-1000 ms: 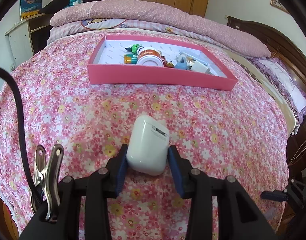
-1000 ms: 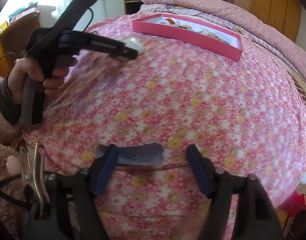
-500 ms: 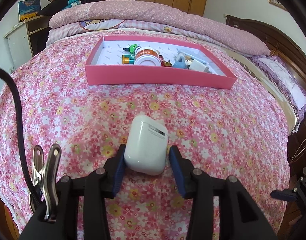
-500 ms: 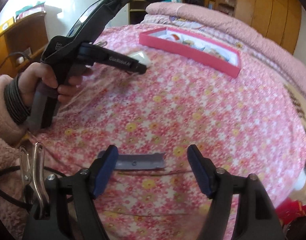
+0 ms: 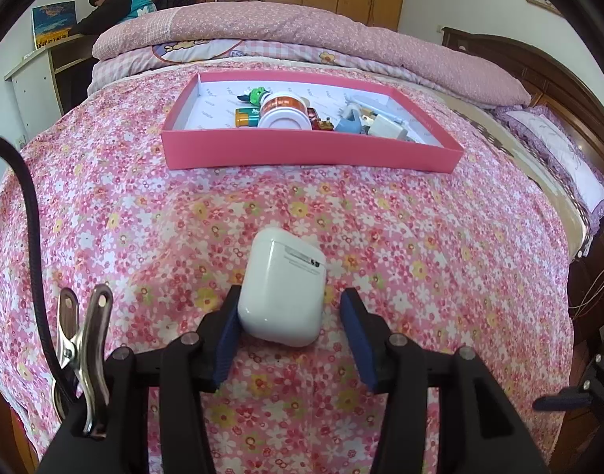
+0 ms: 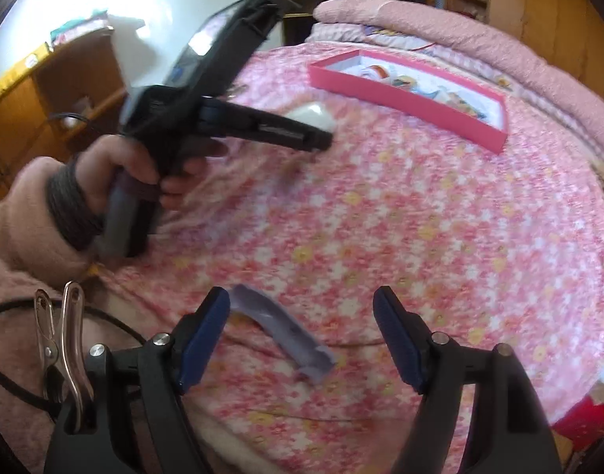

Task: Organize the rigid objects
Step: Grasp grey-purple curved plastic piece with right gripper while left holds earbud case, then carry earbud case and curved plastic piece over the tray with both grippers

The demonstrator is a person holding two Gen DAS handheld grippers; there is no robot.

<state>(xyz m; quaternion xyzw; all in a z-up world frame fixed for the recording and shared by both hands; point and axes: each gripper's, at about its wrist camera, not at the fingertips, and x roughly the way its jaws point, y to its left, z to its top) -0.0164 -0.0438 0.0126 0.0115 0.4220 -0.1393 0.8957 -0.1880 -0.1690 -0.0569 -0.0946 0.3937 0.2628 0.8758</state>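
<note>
Left wrist view: left claw (image 5: 288, 326) is opening, white earbud case (image 5: 283, 285) lying on bed (image 5: 440, 245) betw. jaws, right pad clear. Pink tray (image 5: 310, 150) well apart. Right claw (image 6: 302, 339) is standing wide over purple piece (image 6: 286, 335), not gripping. Risk: soft quilt letting case tip during regrasp.

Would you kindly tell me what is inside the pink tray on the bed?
The pink tray holds a white-lidded jar, a green toy, a battery, a white charger block and a blue piece. Its near wall hides whatever lies low behind it.
</note>
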